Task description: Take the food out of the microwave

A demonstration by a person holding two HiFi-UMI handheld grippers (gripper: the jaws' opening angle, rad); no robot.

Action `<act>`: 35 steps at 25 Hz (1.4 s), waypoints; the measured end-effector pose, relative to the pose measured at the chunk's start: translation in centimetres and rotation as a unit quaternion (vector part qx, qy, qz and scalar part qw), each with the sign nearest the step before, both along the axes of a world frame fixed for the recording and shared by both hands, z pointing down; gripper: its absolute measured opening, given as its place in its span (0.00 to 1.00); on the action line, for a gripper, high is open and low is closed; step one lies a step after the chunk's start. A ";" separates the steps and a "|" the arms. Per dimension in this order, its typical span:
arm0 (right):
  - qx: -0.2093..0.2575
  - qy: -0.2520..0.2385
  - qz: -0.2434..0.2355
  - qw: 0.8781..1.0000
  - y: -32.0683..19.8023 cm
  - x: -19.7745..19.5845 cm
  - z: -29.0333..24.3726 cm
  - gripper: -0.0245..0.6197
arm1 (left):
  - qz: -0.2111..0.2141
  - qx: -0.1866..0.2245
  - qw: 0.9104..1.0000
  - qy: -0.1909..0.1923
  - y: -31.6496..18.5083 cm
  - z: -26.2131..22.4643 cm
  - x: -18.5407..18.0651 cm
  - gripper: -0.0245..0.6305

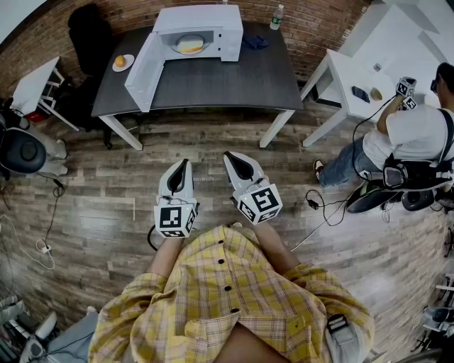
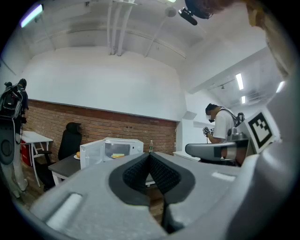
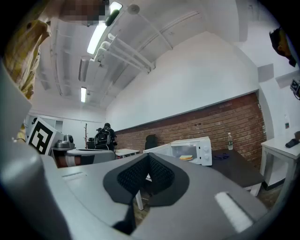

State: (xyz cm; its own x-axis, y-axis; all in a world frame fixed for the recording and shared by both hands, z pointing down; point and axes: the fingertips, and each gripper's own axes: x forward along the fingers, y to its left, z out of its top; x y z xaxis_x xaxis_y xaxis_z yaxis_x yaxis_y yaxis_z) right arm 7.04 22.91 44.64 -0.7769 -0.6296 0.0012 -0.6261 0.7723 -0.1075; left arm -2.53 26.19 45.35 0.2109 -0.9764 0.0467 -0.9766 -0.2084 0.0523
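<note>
Far left, a black chair (image 1: 92, 35) sits at the corner of the dark table (image 1: 234, 81). On that end of the tabletop, a small plate with an orange (image 1: 123, 63) on it. Just beside it, the microwave door (image 1: 144, 71) hangs wide open, swung out toward the table's front edge. The white microwave (image 1: 209, 28) stands at the back of the table against the brick wall, and there's the food (image 1: 189, 45), yellow and flat on its plate, inside the open cavity. Nobody is touching it. Right of the microwave lies a crumpled blue cloth (image 1: 254, 42), then a bottle (image 1: 277, 18) upright at the back corner.

Down on the near side, well apart from the table, the person in the yellow checked shirt holds both tools out level over the wood floor. Left gripper (image 1: 186, 164): jaws pressed together, dark pads meeting at the tip, nothing between them. Right gripper (image 1: 230, 157), just beside it: same story, jaws closed tight and empty. Both point toward the table.

Over on the far right, another person (image 1: 418, 135) crouches at a white table (image 1: 347, 71).
</note>
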 end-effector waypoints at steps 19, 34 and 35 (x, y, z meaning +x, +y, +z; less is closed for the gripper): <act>-0.009 -0.012 -0.030 0.999 -0.1 2.3 -0.3 0.04 | -0.003 -0.010 1.000 0.003 0.4 0.3 3.4 0.04; 0.003 -0.026 -0.044 0.999 -0.5 7.1 -0.1 0.04 | -0.030 -0.020 0.999 -0.008 0.5 1.8 8.2 0.04; 0.002 -0.027 -0.044 0.999 -0.6 7.2 -0.1 0.04 | -0.031 -0.020 0.999 -0.009 0.4 1.7 8.4 0.04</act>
